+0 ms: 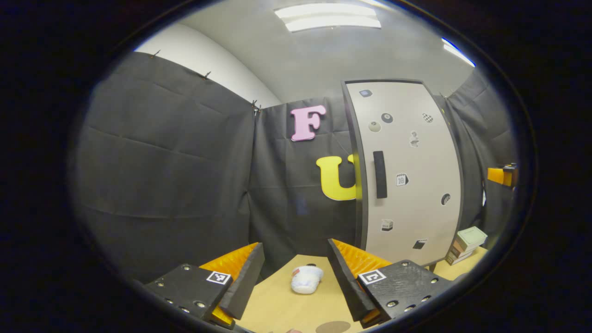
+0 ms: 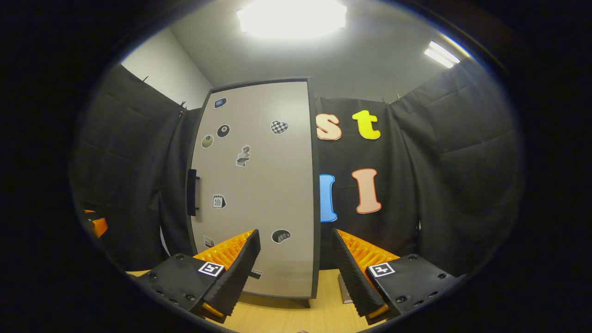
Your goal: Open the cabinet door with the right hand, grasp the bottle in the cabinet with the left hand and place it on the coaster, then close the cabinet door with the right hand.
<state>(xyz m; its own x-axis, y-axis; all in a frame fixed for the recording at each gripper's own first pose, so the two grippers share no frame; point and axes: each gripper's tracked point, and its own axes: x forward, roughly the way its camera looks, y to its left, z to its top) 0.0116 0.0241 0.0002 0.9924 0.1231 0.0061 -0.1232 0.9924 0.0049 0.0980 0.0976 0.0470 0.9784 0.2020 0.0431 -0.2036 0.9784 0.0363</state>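
The tall grey cabinet (image 1: 416, 185) stands on the wooden table with its door shut, so the inside is hidden. Its dark vertical handle (image 1: 379, 174) sits near the door's left edge; in the right gripper view the door (image 2: 259, 185) faces me with the handle (image 2: 192, 192) at its left side. A round brown coaster (image 1: 333, 327) lies on the table just below my left gripper (image 1: 295, 245), which is open and holds nothing. My right gripper (image 2: 295, 231) is open too, in front of the door and apart from it. It also shows far right in the left gripper view (image 1: 502, 175).
A small white object (image 1: 305, 280) lies on its side on the table (image 1: 277, 305) ahead of the left gripper. Stacked small boxes (image 1: 467, 245) sit to the right of the cabinet's foot. Black cloth walls close in all around.
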